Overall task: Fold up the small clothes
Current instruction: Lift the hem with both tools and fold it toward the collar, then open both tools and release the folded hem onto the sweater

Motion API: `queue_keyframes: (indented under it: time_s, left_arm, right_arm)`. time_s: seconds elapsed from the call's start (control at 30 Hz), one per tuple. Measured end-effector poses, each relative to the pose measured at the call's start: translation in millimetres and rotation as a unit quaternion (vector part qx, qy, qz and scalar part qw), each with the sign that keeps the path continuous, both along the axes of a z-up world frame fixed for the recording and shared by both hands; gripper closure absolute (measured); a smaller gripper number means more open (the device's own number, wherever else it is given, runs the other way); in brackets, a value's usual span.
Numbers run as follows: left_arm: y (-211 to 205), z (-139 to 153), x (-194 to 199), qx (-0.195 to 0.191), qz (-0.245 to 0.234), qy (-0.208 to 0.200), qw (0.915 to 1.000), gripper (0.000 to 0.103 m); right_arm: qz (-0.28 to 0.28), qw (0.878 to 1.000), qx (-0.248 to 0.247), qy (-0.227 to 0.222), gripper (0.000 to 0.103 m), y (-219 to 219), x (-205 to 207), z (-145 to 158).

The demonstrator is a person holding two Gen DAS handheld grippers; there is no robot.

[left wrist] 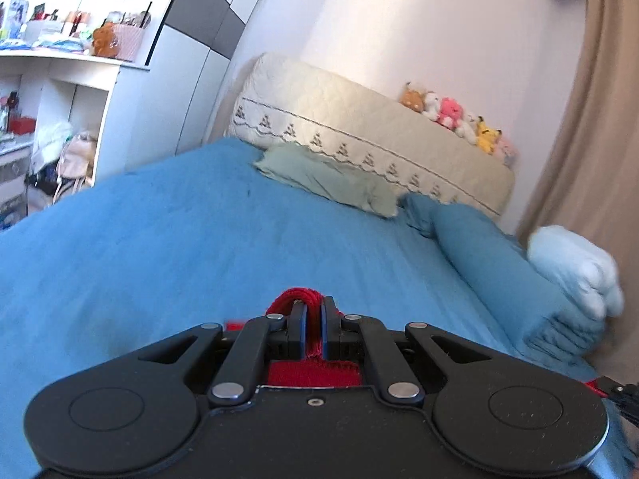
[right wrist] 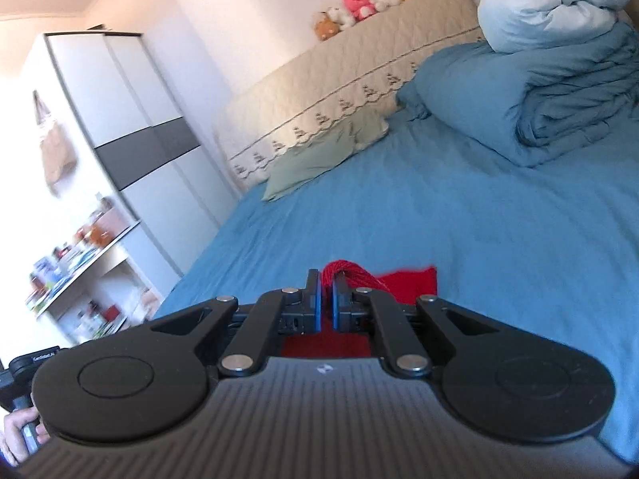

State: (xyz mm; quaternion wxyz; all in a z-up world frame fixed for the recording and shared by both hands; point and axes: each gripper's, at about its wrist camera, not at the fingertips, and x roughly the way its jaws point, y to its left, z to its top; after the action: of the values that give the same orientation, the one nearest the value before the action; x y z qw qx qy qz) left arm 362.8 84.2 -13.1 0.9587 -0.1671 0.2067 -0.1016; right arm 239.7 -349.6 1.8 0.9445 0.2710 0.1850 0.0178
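A red knitted garment [left wrist: 297,299] is pinched between the fingers of my left gripper [left wrist: 314,321], which is shut on it above the blue bed sheet [left wrist: 139,247]. More of the red cloth hangs under the gripper body. In the right wrist view my right gripper [right wrist: 326,299] is shut on another bunched edge of the same red garment [right wrist: 403,283], which spreads to the right over the sheet [right wrist: 439,207]. Both grippers are raised off the bed. Most of the garment is hidden below the gripper bodies.
A green pillow [left wrist: 327,177] lies by the quilted cream headboard [left wrist: 359,127], which carries plush toys [left wrist: 451,113]. A folded blue duvet [right wrist: 551,95] with a pale bundle [right wrist: 543,8] on top sits at the right. A wardrobe [right wrist: 131,119] and cluttered shelves [left wrist: 60,60] stand left.
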Motion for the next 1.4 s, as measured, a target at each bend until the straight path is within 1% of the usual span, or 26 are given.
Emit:
queue_keyframes:
  time_s: [0.13,0.23,0.3,0.37,0.43,0.57,0.6,0.63,0.67,0.7,0.73,0.77,0.8,0.83,0.87,0.9,0.93,1.0,1.03,1.1,1.13,1.2,1.27,1.33,1.4]
  left_arm:
    - [-18.0,-24.5,78.1,0.005,0.013,0.015,0.9998,0.097]
    - [-29.9,-63.1,128.3,0.014,0.024,0.048,0.9985,0.097]
    - [-35.0,-88.6,149.0,0.012,0.029,0.071,0.997,0.097]
    - [-36.3,-109.7,162.2,0.017,0.032,0.085,0.9958,0.097]
    - [-36.6,-124.1,168.2,0.02,0.035,0.093,0.9949,0.097]
    - [-36.2,-135.6,180.9,0.008,0.042,0.094,0.9947,0.096]
    - [-35.6,-136.9,183.7,0.007,0.044,0.092,0.9947,0.095]
    - [-37.6,-136.4,185.1,0.009,0.047,0.091,0.9947,0.092]
    - [-37.0,-136.6,186.9,0.015,0.053,0.089,0.9945,0.086]
    - [-36.7,-136.1,186.0,0.024,0.061,0.09,0.9938,0.06]
    - [-37.9,-135.2,187.1,0.034,0.071,0.092,0.9926,0.044]
    - [-38.6,-132.4,185.4,0.043,0.079,0.087,0.9921,0.024]
    - [-38.2,-129.1,178.9,0.048,0.081,0.074,0.9928,0.017]
    - [-38.6,-124.5,172.2,0.054,0.077,0.059,0.9938,0.015]
    - [-39.9,-120.5,163.4,0.064,0.066,0.047,0.9946,0.01]
    - [-43.1,-117.5,156.0,0.075,0.052,0.039,0.995,0.007]
    - [-46.6,-115.6,150.6,0.085,0.034,0.035,0.9951,0.005]
    - [-58.0,-118.2,142.0,0.106,-0.022,0.041,0.9933,0.003]
    - [-62.9,-121.7,140.5,0.114,-0.039,0.047,0.9916,0.003]
    - [-74.1,-131.8,138.8,0.131,-0.066,0.063,0.9872,0.003]
    - [-77.1,-137.7,139.7,0.137,-0.072,0.072,0.9853,0.003]
    - [-78.4,-150.2,145.5,0.137,-0.08,0.102,0.982,0.003]
    - [-75.9,-160.8,149.8,0.137,-0.076,0.122,0.9801,0.003]
    - [-68.3,-166.5,149.6,0.136,-0.069,0.123,0.9806,0.003]
    - [-64.4,-167.3,145.7,0.133,-0.077,0.12,0.9808,0.0]
  right_arm:
    - [-0.011,0.999,-0.028,0.016,0.083,-14.4,83.8,-23.4]
    - [-0.014,0.999,-0.03,0.041,0.083,-21.8,140.9,-60.1]
    - [-0.014,0.997,-0.031,0.067,0.083,-24.1,173.5,-88.0]
    - [-0.012,0.996,-0.037,0.084,0.083,-25.8,195.4,-112.7]
    - [-0.014,0.995,-0.044,0.094,0.083,-26.4,208.0,-131.1]
    - [-0.028,0.995,-0.032,0.093,0.083,-34.2,221.6,-152.2]
    - [-0.032,0.995,-0.027,0.09,0.082,-35.9,224.6,-155.3]
    - [-0.038,0.995,-0.026,0.085,0.078,-35.9,226.5,-158.0]
    - [-0.045,0.995,-0.029,0.081,0.075,-36.6,229.6,-159.8]
    - [-0.052,0.995,-0.033,0.076,0.067,-36.0,228.5,-160.6]
    - [-0.059,0.995,-0.037,0.071,0.04,-36.9,229.2,-160.9]
    - [-0.065,0.995,-0.044,0.063,0.021,-35.6,227.1,-159.4]
    - [-0.07,0.995,-0.055,0.05,0.017,-31.9,221.3,-155.4]
    - [-0.07,0.994,-0.07,0.038,0.015,-28.0,213.4,-150.9]
    - [-0.061,0.994,-0.084,0.03,0.015,-24.0,206.9,-147.1]
    - [-0.051,0.994,-0.097,0.027,0.014,-18.6,202.4,-144.8]
    - [-0.041,0.993,-0.111,0.024,0.013,-12.7,198.5,-143.4]
    - [-0.018,0.99,-0.139,0.017,0.006,1.1,192.6,-144.6]
    - [-0.008,0.988,-0.152,0.018,0.002,8.8,192.5,-147.0]
    - [0.014,0.985,-0.17,0.032,0.001,20.6,195.2,-156.3]
    - [0.025,0.984,-0.174,0.043,0.001,26.3,197.5,-162.0]
    - [0.04,0.981,-0.176,0.075,0.001,32.1,205.3,-176.0]
    - [0.04,0.978,-0.18,0.098,0.001,32.5,210.0,-188.6]
    - [0.033,0.977,-0.184,0.103,0.0,28.4,211.1,-195.9]
    - [0.017,0.978,-0.177,0.108,0.0,24.5,212.1,-197.6]
